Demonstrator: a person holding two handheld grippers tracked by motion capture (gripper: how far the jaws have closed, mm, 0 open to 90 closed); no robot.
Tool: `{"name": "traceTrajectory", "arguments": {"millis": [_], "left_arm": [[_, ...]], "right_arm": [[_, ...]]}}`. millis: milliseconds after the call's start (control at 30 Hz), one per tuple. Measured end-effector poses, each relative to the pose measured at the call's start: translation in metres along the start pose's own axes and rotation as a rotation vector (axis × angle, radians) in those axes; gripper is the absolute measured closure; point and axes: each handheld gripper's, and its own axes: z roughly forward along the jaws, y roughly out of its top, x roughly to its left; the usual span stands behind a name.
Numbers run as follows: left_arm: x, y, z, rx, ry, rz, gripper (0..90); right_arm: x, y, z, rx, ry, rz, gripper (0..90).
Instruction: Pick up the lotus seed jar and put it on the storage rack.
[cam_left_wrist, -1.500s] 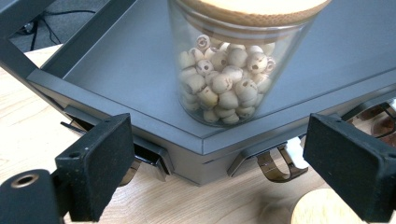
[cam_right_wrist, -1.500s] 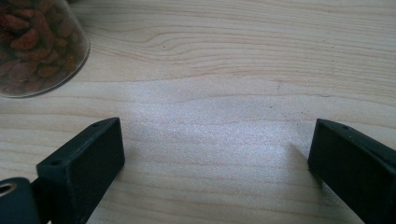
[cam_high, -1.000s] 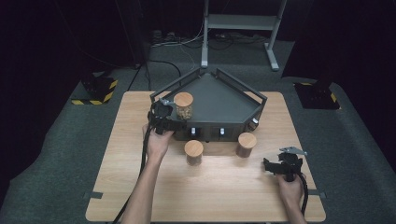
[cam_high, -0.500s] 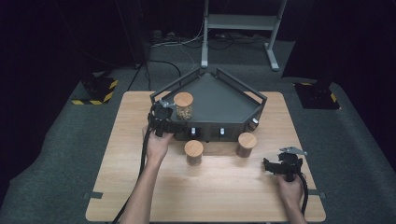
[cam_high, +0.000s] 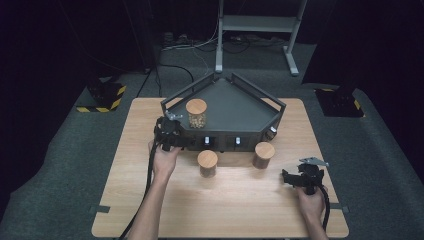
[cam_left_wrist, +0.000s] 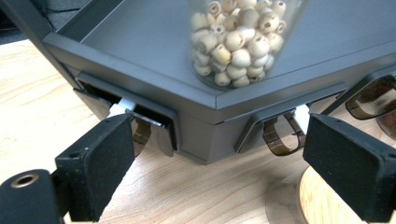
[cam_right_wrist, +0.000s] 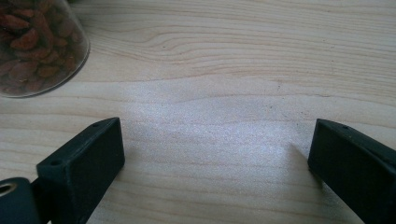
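**Left claw by the jar on the tray, jaws apart and empty**

The jar of pale beads is stood upright on the dark tray, close to the tray's front-left edge, at about 10 o'clock from the table centre. The left claw is held just in front of that edge, at 7 o'clock of the jar. In the left gripper view the jaws are seen spread, nothing between the pads; the jar is seen above and beyond them, not touched. The tray's front wall with its clips lies between claw and jar.

Judged step: the jar is either being approached for a grasp or has been freshly set down; which cannot be told. If a grasp is meant, the claw should be lifted over the tray lip first, then brought level so the glass body is straddled below the wooden lid. The pads should be closed squarely on the sides, not on the lid. The tray wall should not be bumped.

Two more lidded jars are stood on the table at 6 o'clock of the tray; they should be left undisturbed. The right claw is rested at 4 o'clock on the table, jaws wide apart and empty, a jar of reddish bits beyond its left jaw.
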Motion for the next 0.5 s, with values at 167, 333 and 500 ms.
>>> {"name": "traceTrajectory", "arguments": {"millis": [167, 333, 500], "left_arm": [[0.005, -0.006, -0.002, -0.002, 0.012, -0.007, 9.0], [0.008, -0.012, -0.002, -0.002, 0.014, -0.015, 9.1], [0.009, -0.019, -0.003, -0.002, 0.021, -0.015, 9.0]], "right_arm": [[0.0, 0.0, 0.0, 0.0, 0.0, 0.0, 3.3], [0.0, 0.0, 0.0, 0.0, 0.0, 0.0, 3.3], [0.0, 0.0, 0.0, 0.0, 0.0, 0.0, 3.3]]}}
